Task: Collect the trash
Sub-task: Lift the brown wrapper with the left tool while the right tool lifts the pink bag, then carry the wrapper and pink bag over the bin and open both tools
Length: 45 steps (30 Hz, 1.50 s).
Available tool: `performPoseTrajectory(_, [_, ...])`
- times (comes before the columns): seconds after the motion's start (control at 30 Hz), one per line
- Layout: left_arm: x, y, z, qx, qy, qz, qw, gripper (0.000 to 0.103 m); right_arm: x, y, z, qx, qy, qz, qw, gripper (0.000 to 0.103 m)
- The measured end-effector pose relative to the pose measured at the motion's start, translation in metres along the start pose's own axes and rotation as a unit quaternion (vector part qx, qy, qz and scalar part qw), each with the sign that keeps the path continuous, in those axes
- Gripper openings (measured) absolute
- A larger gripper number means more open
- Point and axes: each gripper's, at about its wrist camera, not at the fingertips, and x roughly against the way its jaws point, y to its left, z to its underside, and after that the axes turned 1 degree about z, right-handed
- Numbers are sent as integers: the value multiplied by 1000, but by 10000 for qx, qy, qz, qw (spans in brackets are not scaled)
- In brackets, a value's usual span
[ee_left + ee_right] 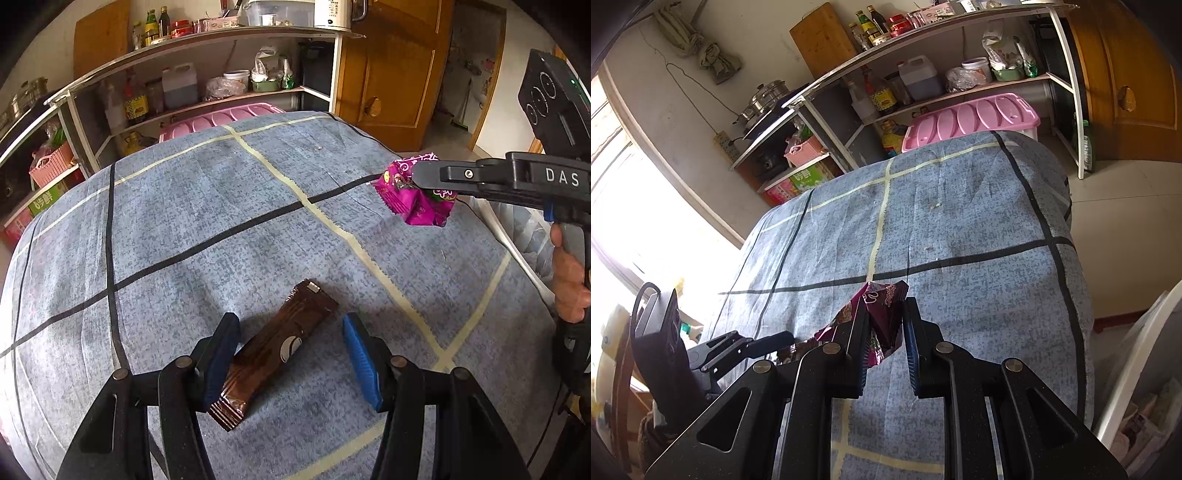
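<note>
- Left wrist view: left gripper point(291, 354) is hovering low over the blue-grey checked cloth point(207, 221), fingers spread wide and pointing forward across it, gripping nothing.
- Brown wrapper point(275, 350) is lying flat on the cloth between those fingers; long axis is running from near-left to far-right, crimped end nearest the camera, other end pointing away to the right.
- Wrapper's near end is sitting just beside or under the left finger point(219, 360), contact unclear; right blue pad point(360, 356) is standing apart from it.
- Same view: right gripper point(413, 177) is reaching in from the right edge, held roughly level, fingers pointing left, raised above the cloth.
- It is pinching a magenta snack packet point(415, 199), which is hanging below and in front of its tips, crumpled, no clear long axis.
- Person's right hand point(570, 280) is wrapping the handle at the right edge, below the gripper body.
- Right wrist view: right gripper point(886, 332) is tilting down at the cloth point(960, 236), fingers nearly closed on the magenta packet point(882, 299).
- Packet is sticking up and forward out of the narrow gap, top edge pointing away from the camera.
- Left gripper point(783, 338) is showing low to the left of the right claw, pointing right; its finger gap is hidden here.
- Pink bin lid point(975, 118) and kitchen shelves point(923, 51) are sitting beyond the far cloth edge, well ahead of both claws.
</note>
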Motion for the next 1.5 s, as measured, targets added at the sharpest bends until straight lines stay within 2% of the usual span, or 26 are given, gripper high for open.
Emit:
performPoseTrajectory(0.07, [1, 2, 2, 42, -36, 2, 10000, 56, 1, 0, 1, -3, -1, -4, 10000, 18])
performPoseTrajectory(0.13, [3, 4, 2, 147, -42, -142, 9998, 41, 2, 0, 1, -26, -15, -16, 10000, 18])
performPoseTrajectory(0.17, [4, 4, 1, 189, -51, -142, 9997, 37, 3, 0, 1, -38, -17, -21, 10000, 18])
performPoseTrajectory(0.2, [4, 5, 2, 221, -69, -125, 9997, 27, 3, 0, 1, -47, -21, -13, 10000, 18])
performPoseTrajectory(0.37, [7, 6, 3, 336, -61, -175, 9993, 17, 9, -1, 3, -15, -38, 19, 10000, 18])
performPoseTrajectory(0.5, [9, 2, 2, 411, -63, -280, 9987, 17, 18, -3, 6, -20, -87, 45, 10000, 18])
performPoseTrajectory(0.67, [18, -16, 1, 460, -172, -235, 9985, 17, 34, -9, 10, -68, -179, 72, 9998, 18])
performPoseTrajectory(0.8, [27, -34, -4, 461, -297, -85, 9985, 17, 52, -14, 12, -44, -291, 154, 9994, 18])
performPoseTrajectory(0.93, [38, -58, -10, 411, -425, -133, 9982, 17, 77, -24, 16, -82, -428, 210, 9988, 18])
performPoseTrajectory(1.13, [49, -93, -16, 407, -636, 42, 9971, 17, 110, -38, 22, -62, -619, 377, 9973, 18])
performPoseTrajectory(1.5, [54, -151, -31, 177, -761, 350, 9963, 17, 157, -66, 32, -70, -891, 704, 9935, 18])
